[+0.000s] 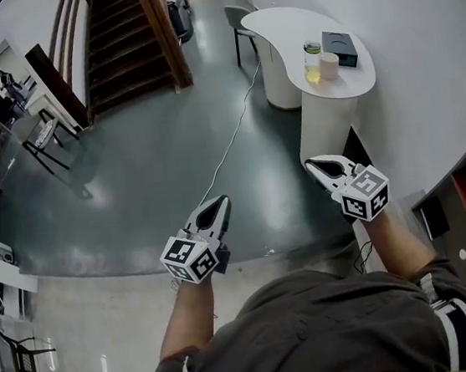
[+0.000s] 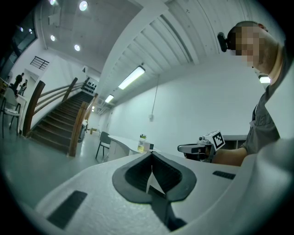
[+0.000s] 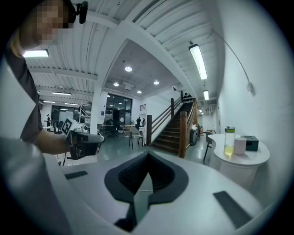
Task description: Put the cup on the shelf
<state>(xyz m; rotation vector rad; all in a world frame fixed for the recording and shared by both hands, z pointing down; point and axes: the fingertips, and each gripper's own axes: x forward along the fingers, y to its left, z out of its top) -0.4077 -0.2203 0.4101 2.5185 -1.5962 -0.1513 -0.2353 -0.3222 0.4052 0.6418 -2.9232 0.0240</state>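
I see the cup [image 1: 330, 64] upright on the worktop [image 1: 281, 28], just beside a jar [image 1: 313, 60] holding yellow liquid. My left tool [image 1: 218, 204] and right tool [image 1: 313, 163] are both closed, empty.

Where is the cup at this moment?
In the head view's upper right, the cup stands on the white table, between a bottle and a dark box.

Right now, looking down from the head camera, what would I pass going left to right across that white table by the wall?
Bottle of yellow liquid → cup → dark box, which lies a little farther back on the table than the other two.
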